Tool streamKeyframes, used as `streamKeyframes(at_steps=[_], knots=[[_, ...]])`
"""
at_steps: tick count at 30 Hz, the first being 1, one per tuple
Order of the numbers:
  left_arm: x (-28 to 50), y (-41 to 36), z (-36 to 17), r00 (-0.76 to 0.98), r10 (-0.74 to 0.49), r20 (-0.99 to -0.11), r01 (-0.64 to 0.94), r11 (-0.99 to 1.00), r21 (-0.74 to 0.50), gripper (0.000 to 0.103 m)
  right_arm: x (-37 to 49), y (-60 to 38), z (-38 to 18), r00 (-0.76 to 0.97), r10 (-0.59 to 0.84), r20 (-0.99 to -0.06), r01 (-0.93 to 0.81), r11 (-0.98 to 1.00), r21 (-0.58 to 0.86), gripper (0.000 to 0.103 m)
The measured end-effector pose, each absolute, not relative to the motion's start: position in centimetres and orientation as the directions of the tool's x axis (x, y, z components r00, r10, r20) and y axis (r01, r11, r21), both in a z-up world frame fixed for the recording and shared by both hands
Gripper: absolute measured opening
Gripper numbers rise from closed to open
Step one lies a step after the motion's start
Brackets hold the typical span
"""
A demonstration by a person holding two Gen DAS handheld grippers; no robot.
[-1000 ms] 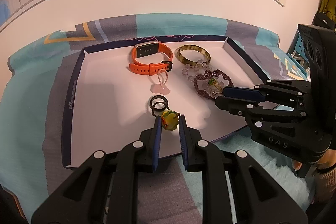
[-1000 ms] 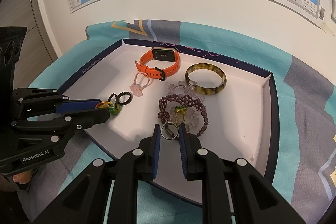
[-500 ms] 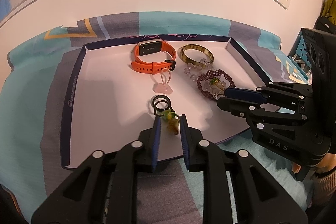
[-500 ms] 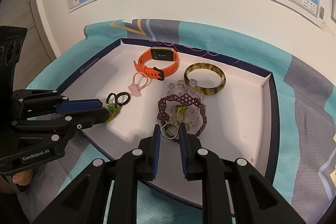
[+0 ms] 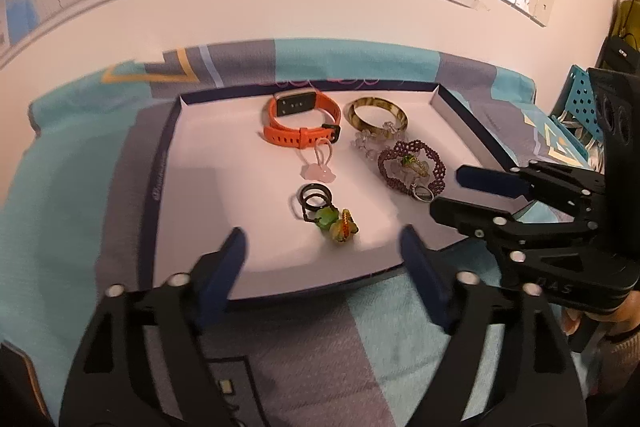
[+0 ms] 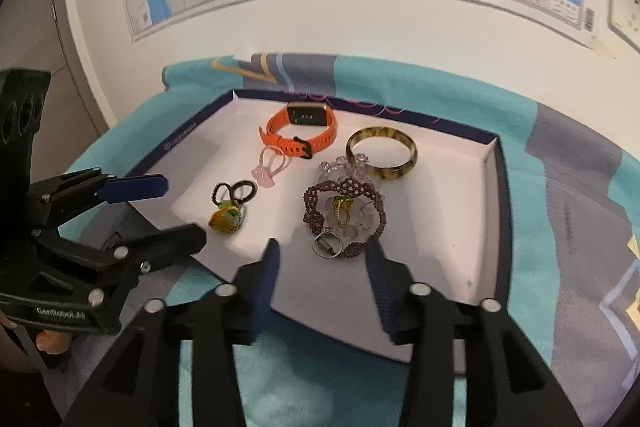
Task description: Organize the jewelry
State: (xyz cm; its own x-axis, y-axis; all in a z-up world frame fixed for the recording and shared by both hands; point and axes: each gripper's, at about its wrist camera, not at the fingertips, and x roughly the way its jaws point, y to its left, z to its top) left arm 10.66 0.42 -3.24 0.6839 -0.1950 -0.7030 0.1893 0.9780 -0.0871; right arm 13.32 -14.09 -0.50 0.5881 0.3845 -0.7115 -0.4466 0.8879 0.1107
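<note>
On the left wrist view
Change: the jaws of the left gripper (image 5: 322,243) have just been opening and are now spread wide; the green-and-yellow charm (image 5: 338,225), pinched between them a moment ago, is released and lies on the white floor of the tray (image 5: 192,195).
Meaning: this placement is judged finished, so one more piece is counted as laid out.
Charm relative to gripper: it is seen just beyond the fingertips, roughly midway between them and touched by neither pad.
Charm relative to tray: it rests near the front edge, its black rings (image 5: 314,195) lying just behind it, toward the orange watch (image 5: 300,125).

On the right wrist view
Change: the jaws of the right gripper (image 6: 322,259) have just been opening and stand partly apart; the small silver ring (image 6: 327,246), gripped a moment ago, is let go.
Meaning: the ring is judged set down, and both tools are freed for the next piece.
Ring relative to gripper: it lies between the two fingertips, just ahead of them, with no pad pressing on it.
Ring relative to tray: it sits near the front edge of the tray, touching the purple beaded bracelet (image 6: 344,217); the brown bangle (image 6: 382,158) is farther back.
</note>
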Motion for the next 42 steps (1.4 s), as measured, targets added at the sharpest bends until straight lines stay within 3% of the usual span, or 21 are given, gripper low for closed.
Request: streamKeyframes(at_steps=[1,3,5,7,13,42], knots=[[10.5,0.5,-3.1,0.69,-0.195,-0.697,0.188,0.978,-0.087,0.097,13.1,-14.2,-0.3,0.593,0.386,-0.706,-0.444,0.889,0.114,0.05],[9.7,0.8,-2.6,0.71,-0.19,-0.678,0.182,0.98,-0.084,0.097,12.4,-14.8,0.2,0.618,0.383,-0.687,-0.427,0.897,0.116,0.064],[9.1,1.1,-2.4,0.717,-0.18,-0.674,0.169,0.982,-0.083,0.097,11.7,-15.2,0.5,0.636,0.377,-0.673,-0.417,0.902,0.111,0.068],[8.5,1.5,-2.3,0.723,-0.171,-0.669,0.155,0.984,-0.085,0.097,11.1,-15.4,0.6,0.653,0.361,-0.665,-0.4,0.911,0.101,0.082],[6.8,1.9,-2.1,0.736,-0.142,-0.662,0.108,0.99,-0.092,0.097,9.2,-15.3,0.7,0.684,0.325,-0.654,-0.378,0.924,0.064,0.095],[2.5,1.9,-1.7,0.76,-0.07,-0.647,0.034,0.997,-0.068,0.097,4.5,-14.8,0.2,0.698,0.299,-0.65,-0.35,0.935,0.054,0.096]])
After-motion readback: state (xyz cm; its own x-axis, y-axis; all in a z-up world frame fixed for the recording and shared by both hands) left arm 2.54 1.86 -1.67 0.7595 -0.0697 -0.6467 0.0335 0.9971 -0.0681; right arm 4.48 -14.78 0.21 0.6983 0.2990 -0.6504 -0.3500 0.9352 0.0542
